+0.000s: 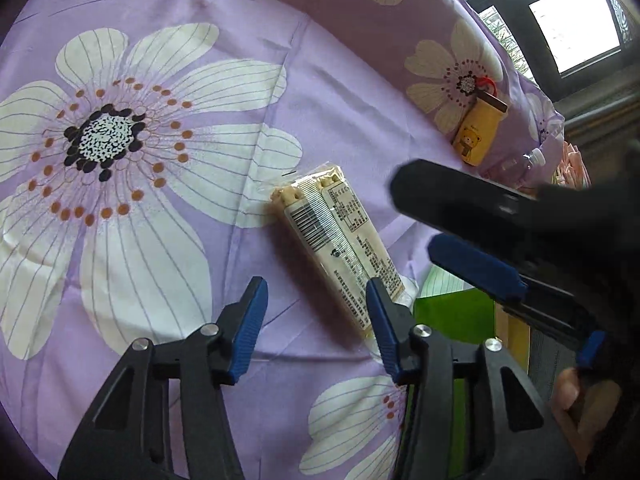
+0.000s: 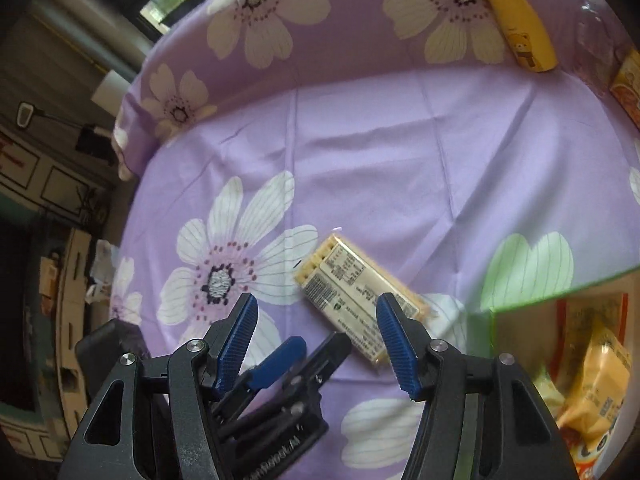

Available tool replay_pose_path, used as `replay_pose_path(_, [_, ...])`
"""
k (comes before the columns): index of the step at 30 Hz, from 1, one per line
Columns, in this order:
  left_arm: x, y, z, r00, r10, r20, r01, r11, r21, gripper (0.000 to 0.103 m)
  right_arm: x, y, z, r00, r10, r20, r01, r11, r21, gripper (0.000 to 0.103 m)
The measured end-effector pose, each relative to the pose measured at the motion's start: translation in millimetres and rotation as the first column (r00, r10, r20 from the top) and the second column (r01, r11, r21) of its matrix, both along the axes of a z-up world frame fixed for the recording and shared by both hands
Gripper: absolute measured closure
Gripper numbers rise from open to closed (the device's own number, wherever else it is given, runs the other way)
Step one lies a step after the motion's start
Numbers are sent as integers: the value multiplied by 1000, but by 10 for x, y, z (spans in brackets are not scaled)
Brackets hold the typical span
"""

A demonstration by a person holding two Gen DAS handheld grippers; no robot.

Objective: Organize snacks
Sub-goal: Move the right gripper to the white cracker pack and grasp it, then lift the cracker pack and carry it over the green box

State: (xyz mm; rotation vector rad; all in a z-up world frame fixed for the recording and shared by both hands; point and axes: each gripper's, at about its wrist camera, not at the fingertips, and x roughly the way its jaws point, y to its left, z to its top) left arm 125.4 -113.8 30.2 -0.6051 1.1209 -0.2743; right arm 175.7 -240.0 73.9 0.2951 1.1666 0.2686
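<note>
A cracker pack [image 1: 340, 240] in clear wrap, barcode label up, lies flat on the purple flowered cloth [image 1: 168, 240]. My left gripper [image 1: 316, 300] is open just above the cloth; its right-hand finger covers the pack's near end, and nothing sits between the pads. In the right wrist view the same cracker pack [image 2: 352, 296] lies just beyond my open right gripper [image 2: 316, 304], whose right finger overlaps its edge. The left gripper [image 2: 322, 340] shows low between the right one's fingers. The right gripper [image 1: 414, 216] reaches in from the right, empty.
A green-rimmed box [image 2: 560, 291] at the right holds snack bags [image 2: 600, 380]; it shows as the green box [image 1: 452, 312] too. A yellow bear tube [image 2: 524, 28] with a red cord lies at the far edge, near a clear bottle [image 1: 524, 164]. The table's edge [image 2: 132, 168] drops off at the left.
</note>
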Motion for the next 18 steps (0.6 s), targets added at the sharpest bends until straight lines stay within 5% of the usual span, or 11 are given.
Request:
replay_pose_path(7, [103, 24, -27, 1000, 9, 16, -9, 1000, -5, 69, 369, 145, -451, 995, -14, -102, -3, 987, -162, 40])
replay_pose_path(11, [122, 84, -61, 1000, 28, 8, -27, 999, -37, 78, 369, 77, -603, 990, -1, -144, -14, 995, -103, 38])
replay_pose_path(18, [-48, 99, 59, 998, -41, 37, 39, 997, 61, 77, 143, 22, -594, 985, 4, -175, -8, 1000, -22, 38])
